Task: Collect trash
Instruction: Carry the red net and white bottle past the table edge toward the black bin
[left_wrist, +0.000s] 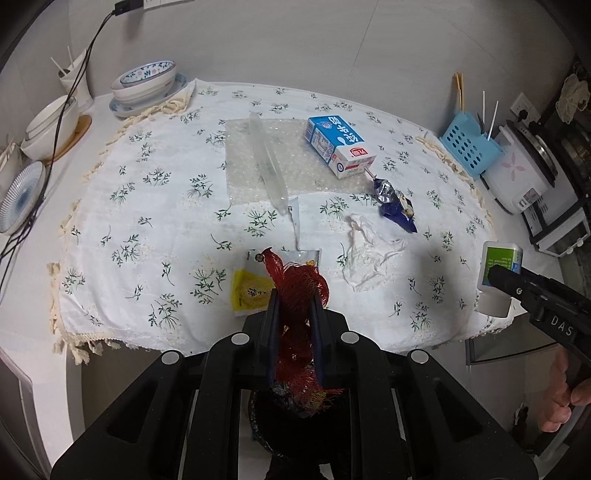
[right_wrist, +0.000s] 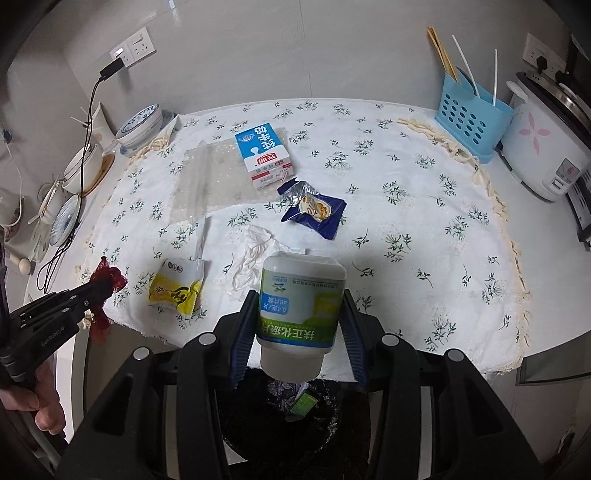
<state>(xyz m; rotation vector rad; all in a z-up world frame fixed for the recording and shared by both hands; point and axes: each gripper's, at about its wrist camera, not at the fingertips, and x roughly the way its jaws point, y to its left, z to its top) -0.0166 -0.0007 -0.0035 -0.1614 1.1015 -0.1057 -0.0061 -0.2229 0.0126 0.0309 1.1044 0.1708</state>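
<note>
- Two tools at the near edge of the surface (right_wrist: 461, 332), each loaded, above a black-lined bin (right_wrist: 258, 424).
- Left tool (left_wrist: 294, 295): clamped on red mesh netting (left_wrist: 295, 280), bunched between the fingers and trailing down toward the bin.
- Right tool (right_wrist: 299, 314): closed on a white bottle (right_wrist: 301, 295) with green label, held upside down over the bin mouth; both pads against the bottle's sides.
- On the floral cloth (left_wrist: 147, 206), near edge: yellow sachet (left_wrist: 249, 291), just beside the netting; crumpled white tissue (left_wrist: 365, 254) to its right.
- Farther back: blue snack wrapper (left_wrist: 395, 206), torn open; blue-and-white milk carton (left_wrist: 338, 146), lying on its side on a clear bubble sheet (left_wrist: 243, 173); rolled clear plastic (left_wrist: 267, 162) across that sheet.
- Left margin: stacked bowls (left_wrist: 147, 83) and plates.
- Right margin: blue utensil holder (right_wrist: 471, 118), white rice cooker (right_wrist: 543, 147).
</note>
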